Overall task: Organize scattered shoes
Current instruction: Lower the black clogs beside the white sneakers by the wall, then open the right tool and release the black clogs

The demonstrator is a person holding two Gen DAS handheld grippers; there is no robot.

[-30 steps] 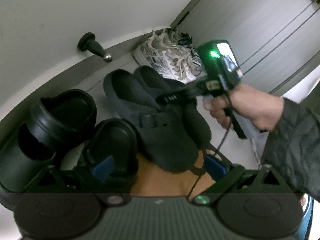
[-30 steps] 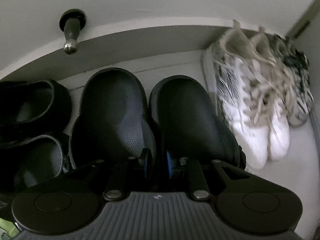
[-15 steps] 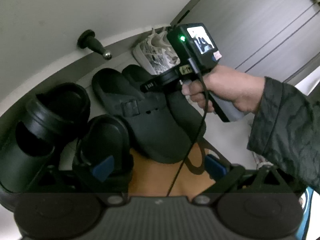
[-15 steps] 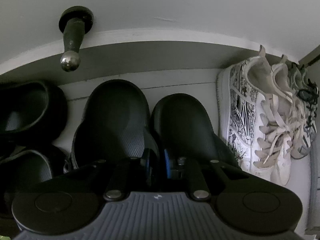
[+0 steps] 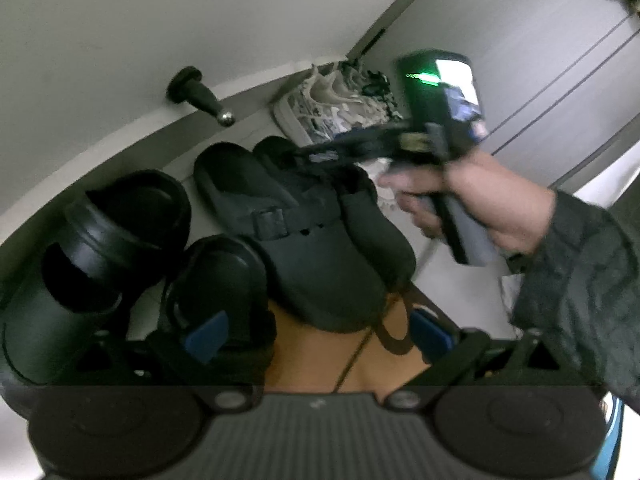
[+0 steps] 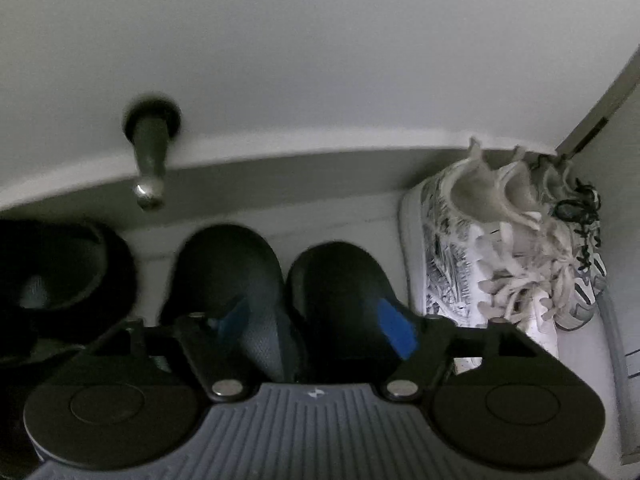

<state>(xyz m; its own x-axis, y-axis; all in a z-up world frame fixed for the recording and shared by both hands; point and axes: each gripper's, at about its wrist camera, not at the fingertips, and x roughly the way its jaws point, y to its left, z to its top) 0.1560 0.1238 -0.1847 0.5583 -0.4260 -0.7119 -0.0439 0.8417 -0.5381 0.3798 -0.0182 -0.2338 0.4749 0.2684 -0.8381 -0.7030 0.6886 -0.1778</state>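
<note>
My right gripper [image 6: 316, 324] was opening above the paired black clogs [image 6: 280, 288], gripping neither. They sat by the wall between the slides [image 5: 120, 240] and sneakers [image 6: 500, 256]; my left gripper [image 5: 316, 336] hung open.

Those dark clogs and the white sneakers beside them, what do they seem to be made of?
Dark clogs: probably moulded foam or rubber, matte, with a finely dimpled surface and no seams. White sneakers: apparently leather or a synthetic with black printed patterning, and woven fabric laces; the blur leaves it open.
</note>
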